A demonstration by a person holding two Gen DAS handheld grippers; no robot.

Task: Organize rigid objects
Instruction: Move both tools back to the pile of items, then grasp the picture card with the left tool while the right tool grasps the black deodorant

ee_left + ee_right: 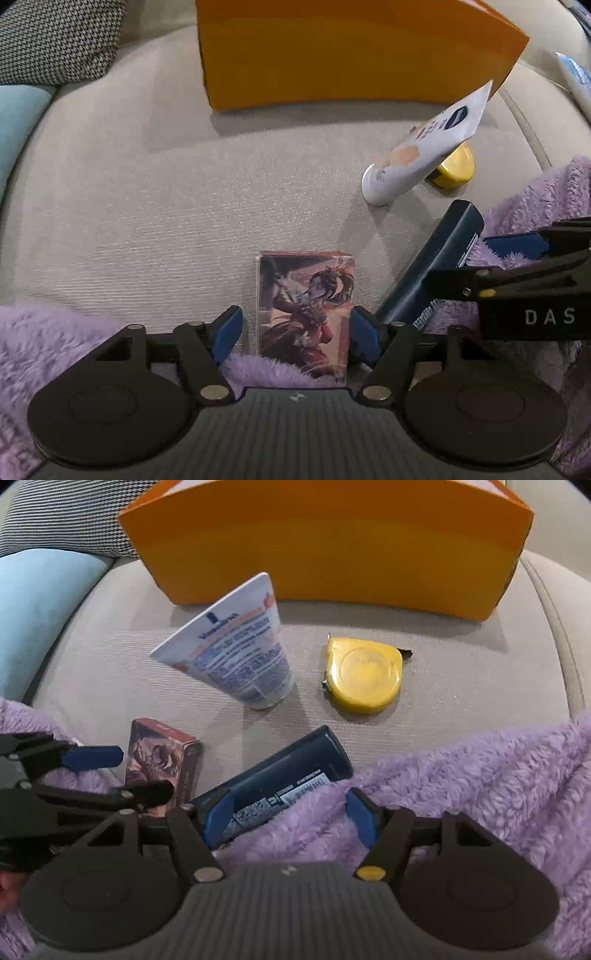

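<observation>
A card box with red artwork (306,314) stands upright on the beige cushion, between the fingers of my open left gripper (295,330); small gaps show on both sides. It also shows in the right wrist view (162,760). A dark blue flat case (280,779) lies partly on the purple blanket, its near end between the fingers of my open right gripper (291,816), beside the left pad. A white tube (240,653) stands on its cap, tilted. A yellow tape measure (364,674) lies right of it. An orange box (332,542) stands behind.
A fluffy purple blanket (461,775) covers the near part of the cushion. A light blue pillow (40,613) and a houndstooth cushion (59,40) lie at the far left. The right gripper (517,273) shows at the right edge of the left wrist view.
</observation>
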